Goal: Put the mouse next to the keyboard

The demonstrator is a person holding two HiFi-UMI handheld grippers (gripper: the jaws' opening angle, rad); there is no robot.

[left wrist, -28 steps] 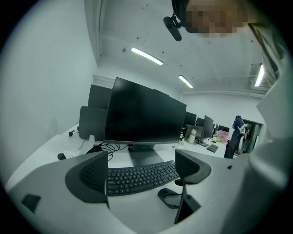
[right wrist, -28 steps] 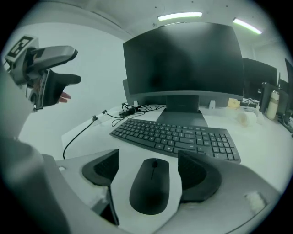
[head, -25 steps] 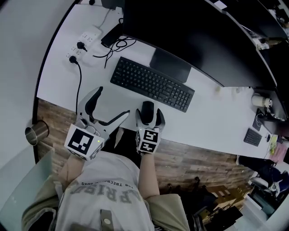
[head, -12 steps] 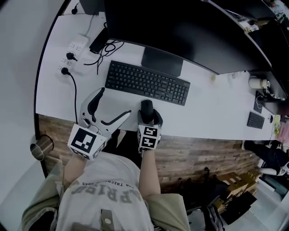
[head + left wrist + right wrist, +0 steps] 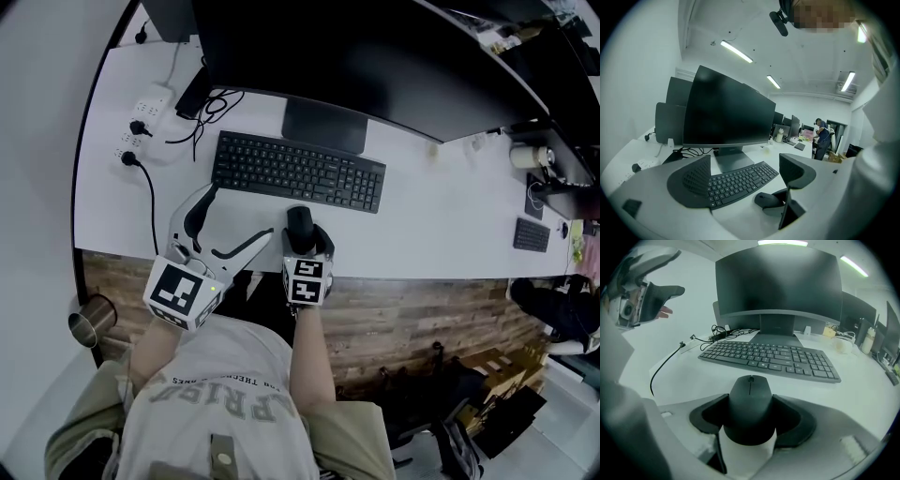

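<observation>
Right gripper [image 5: 307, 238], jaws just closing, grips mouse [image 5: 299, 223] on white desk [image 5: 441, 216].

mouse [image 5: 298, 222] just before keyboard [image 5: 297, 172] | monitor [image 5: 356, 56] behind keyboard | power strip [image 5: 145, 107] far left | all on desk [image 5: 441, 220]

Lighting: cool and even, from ceiling strip lights [image 5: 736, 51]. White desk [image 5: 441, 220] bright; monitor [image 5: 778, 282] screen dark and unlit. Shadows: soft, thin, under the keyboard [image 5: 771, 359]. Optics: strong fisheye bending, black vignette at the corners of every view. Focus: nearest foreground slightly soft, far office hazy
</observation>
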